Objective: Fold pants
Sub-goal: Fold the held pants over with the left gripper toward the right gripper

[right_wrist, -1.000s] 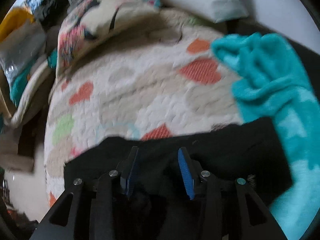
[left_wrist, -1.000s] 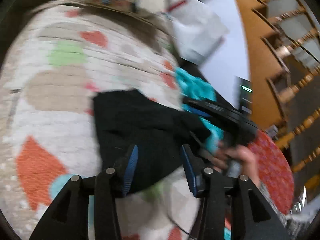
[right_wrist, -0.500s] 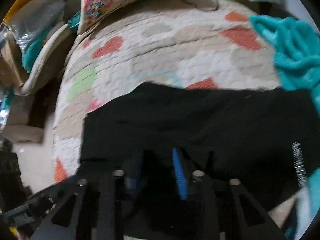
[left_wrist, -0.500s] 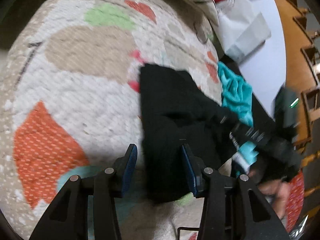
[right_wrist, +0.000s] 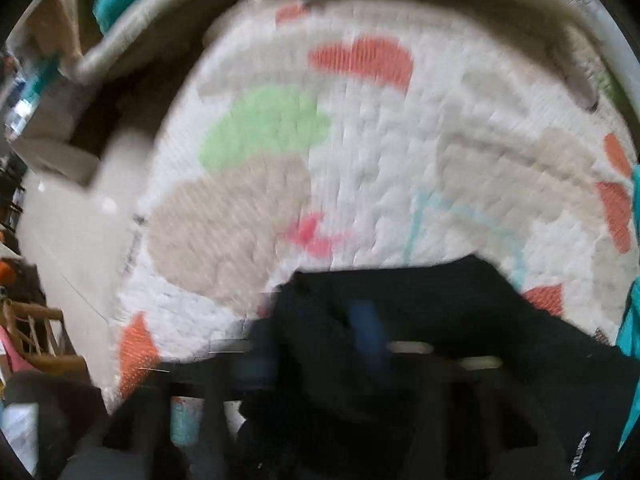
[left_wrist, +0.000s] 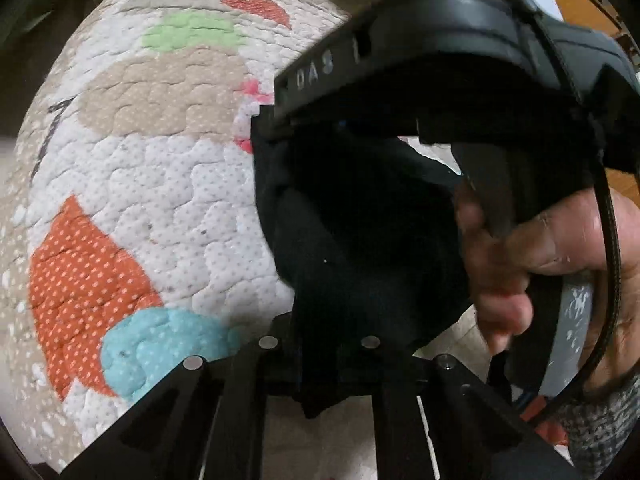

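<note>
Black pants [left_wrist: 360, 220] lie bunched on a heart-patterned quilt [left_wrist: 160, 180]. My left gripper [left_wrist: 320, 344] is at their near edge, shut on a fold of the black fabric that hides its pads. A hand [left_wrist: 540, 248] holds the right tool's black body [left_wrist: 440, 60] just beyond, over the same pants. The right wrist view is blurred. There my right gripper [right_wrist: 320, 336] points steeply down into the pants [right_wrist: 440, 320], its jaws closing with black cloth gathered between them. One blue pad [right_wrist: 366, 332] shows; fabric covers the other.
The quilt [right_wrist: 400, 140] stretches away behind the pants. A teal cloth [right_wrist: 632, 320] lies at the right edge. Cushions and clutter [right_wrist: 80, 40] crowd the far left, and a wooden chair [right_wrist: 32, 328] stands low on the left.
My left gripper sank onto the pants and shut on their edge. The right gripper swung across the pants to just in front of the left one, tipping downward, its jaws narrowing.
</note>
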Demonstrator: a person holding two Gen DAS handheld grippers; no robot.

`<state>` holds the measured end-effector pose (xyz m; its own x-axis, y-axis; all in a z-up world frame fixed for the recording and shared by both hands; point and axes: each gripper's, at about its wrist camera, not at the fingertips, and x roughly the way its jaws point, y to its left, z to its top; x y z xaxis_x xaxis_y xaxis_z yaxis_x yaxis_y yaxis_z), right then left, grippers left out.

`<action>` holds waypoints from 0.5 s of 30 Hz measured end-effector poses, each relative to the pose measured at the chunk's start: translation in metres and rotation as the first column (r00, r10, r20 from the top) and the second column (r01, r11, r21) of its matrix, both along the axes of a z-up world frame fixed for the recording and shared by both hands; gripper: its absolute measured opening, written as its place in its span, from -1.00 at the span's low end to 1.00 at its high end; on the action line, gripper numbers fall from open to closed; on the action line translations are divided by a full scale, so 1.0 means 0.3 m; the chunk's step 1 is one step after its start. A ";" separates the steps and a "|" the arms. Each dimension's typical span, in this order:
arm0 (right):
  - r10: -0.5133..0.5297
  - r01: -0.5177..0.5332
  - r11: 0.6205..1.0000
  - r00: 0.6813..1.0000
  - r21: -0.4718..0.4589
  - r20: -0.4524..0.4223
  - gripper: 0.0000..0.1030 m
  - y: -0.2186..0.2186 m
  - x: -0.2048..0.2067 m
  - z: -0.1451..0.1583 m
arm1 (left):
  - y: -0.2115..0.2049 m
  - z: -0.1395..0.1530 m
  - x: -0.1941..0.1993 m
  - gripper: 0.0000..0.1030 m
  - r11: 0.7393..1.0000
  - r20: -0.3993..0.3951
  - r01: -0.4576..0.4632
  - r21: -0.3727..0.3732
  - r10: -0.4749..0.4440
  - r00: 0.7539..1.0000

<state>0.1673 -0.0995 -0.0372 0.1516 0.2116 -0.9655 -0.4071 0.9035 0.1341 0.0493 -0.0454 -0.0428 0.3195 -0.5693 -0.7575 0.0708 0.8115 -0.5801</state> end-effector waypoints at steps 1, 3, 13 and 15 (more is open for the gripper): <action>0.004 -0.005 1.000 1.000 0.019 0.016 -0.81 0.012 -0.005 0.016 | 0.020 0.003 -0.007 -0.83 1.000 -0.007 -0.006 -0.004 0.006 1.000; -0.009 0.008 0.997 1.000 0.073 0.018 -0.82 0.029 -0.006 0.037 | 0.060 0.009 -0.015 -0.83 1.000 -0.019 -0.023 -0.021 0.023 1.000; 0.050 -0.054 0.989 0.998 0.140 0.032 -0.83 0.293 0.030 0.061 | 0.333 0.034 -0.090 -0.83 0.981 -0.029 -0.192 0.009 0.193 0.981; 0.072 -0.077 0.988 0.997 0.138 0.041 -0.82 0.360 0.033 0.044 | 0.372 0.000 -0.097 -0.81 0.977 -0.086 -0.215 0.013 0.215 0.973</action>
<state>0.1772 0.0084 -0.0240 0.1645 0.3554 -0.9201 -0.4792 0.8442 0.2404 0.0203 0.0663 -0.0427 0.3674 -0.4919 -0.7893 -0.1555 0.8042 -0.5736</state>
